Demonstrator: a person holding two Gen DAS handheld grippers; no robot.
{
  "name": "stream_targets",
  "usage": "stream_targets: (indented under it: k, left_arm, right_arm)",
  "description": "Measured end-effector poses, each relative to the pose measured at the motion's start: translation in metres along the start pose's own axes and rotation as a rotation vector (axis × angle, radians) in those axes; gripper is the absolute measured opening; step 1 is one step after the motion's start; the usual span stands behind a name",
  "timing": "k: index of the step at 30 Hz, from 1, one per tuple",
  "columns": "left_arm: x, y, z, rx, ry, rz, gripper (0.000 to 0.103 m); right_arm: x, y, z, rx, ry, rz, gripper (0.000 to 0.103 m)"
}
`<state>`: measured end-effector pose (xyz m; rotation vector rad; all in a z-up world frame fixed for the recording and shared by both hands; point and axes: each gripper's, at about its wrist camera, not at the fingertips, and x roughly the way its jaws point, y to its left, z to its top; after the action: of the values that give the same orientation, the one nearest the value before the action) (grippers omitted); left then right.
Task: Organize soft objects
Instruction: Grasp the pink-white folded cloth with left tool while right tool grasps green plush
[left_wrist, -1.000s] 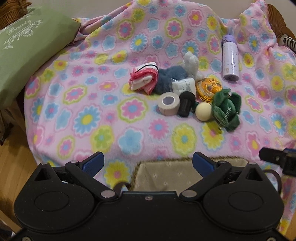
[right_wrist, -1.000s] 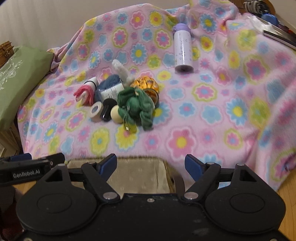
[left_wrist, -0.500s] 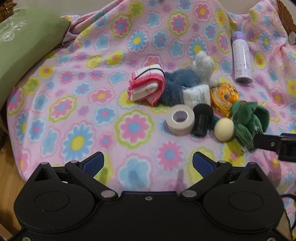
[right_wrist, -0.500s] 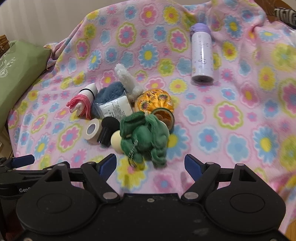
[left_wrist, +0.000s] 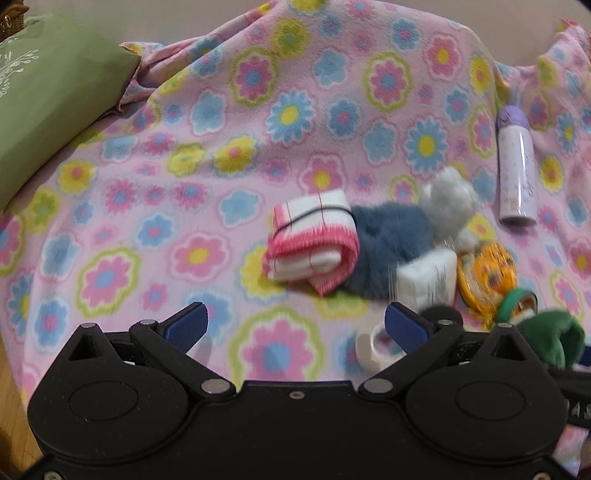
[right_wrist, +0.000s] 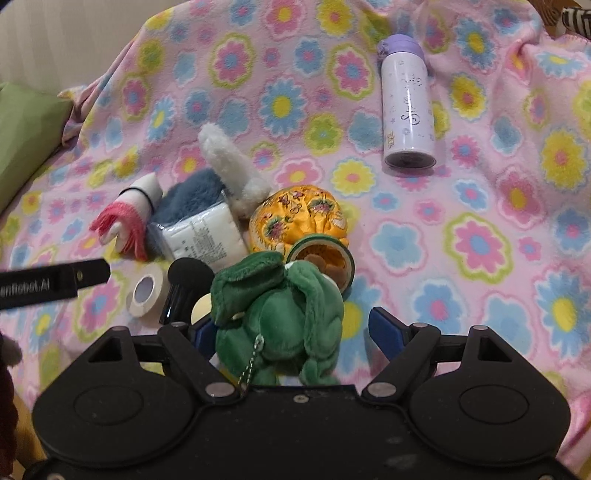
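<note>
Green plush toy (right_wrist: 280, 314) lies at the near edge of the cluster on the flowered fleece blanket (right_wrist: 461, 229), between the spread blue pads of the right claw (right_wrist: 291, 334); pads not pressing it. Just behind: a yellow patterned pouch (right_wrist: 299, 218), white packet (right_wrist: 203, 236), blue fuzzy cloth (right_wrist: 192, 195), rolled pink-and-white sock (left_wrist: 314, 243), tape roll (right_wrist: 146, 291). Purple-capped bottle (right_wrist: 406, 107) lies well apart. Left claw (left_wrist: 295, 325) open, empty, over bare blanket.

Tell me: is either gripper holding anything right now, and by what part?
Nothing is held. The right gripper is open around the green plush toy, fingers not pressing it. The left gripper is open over the blanket.
</note>
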<state>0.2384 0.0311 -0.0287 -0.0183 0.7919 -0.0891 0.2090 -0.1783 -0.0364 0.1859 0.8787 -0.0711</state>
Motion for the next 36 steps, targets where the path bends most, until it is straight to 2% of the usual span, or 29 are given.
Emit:
stream_targets:
  k: [9, 13, 19, 22, 30, 31, 33, 34, 36]
  left_arm:
    - [0.022, -0.002, 0.022, -0.041, -0.025, -0.023, 0.099]
    - [0.029, -0.001, 0.032, -0.06, -0.035, -0.024, 0.099]
    - [0.04, -0.001, 0.046, -0.058, -0.052, 0.013, 0.099]
    - [0.052, 0.0, 0.049, -0.055, -0.028, 0.015, 0.099]
    - [0.085, 0.006, 0.051, -0.101, 0.061, -0.038, 0.099]
    - [0.087, 0.007, 0.051, -0.103, 0.064, -0.045, 0.098]
    - [0.088, 0.008, 0.051, -0.107, 0.059, -0.069, 0.088]
    - [0.087, 0.009, 0.051, -0.107, 0.051, -0.097, 0.069]
    - [0.085, 0.01, 0.05, -0.109, 0.045, -0.129, 0.068]
  right_arm:
    - [0.013, -0.024, -0.006, 0.117, 0.003, -0.003, 0.086]
    - [0.013, -0.021, -0.008, 0.101, -0.009, -0.012, 0.087]
    - [0.013, -0.024, -0.01, 0.108, -0.013, -0.007, 0.09]
    - [0.013, -0.024, -0.01, 0.106, -0.018, -0.01, 0.091]
    - [0.012, -0.024, -0.012, 0.099, -0.024, -0.01, 0.09]
    - [0.012, -0.024, -0.012, 0.103, -0.024, -0.006, 0.089]
    - [0.01, -0.024, -0.011, 0.107, -0.029, 0.013, 0.082]
    - [0.009, -0.023, -0.011, 0.106, -0.031, 0.023, 0.077]
    - [0.007, -0.021, -0.011, 0.104, -0.034, 0.045, 0.066]
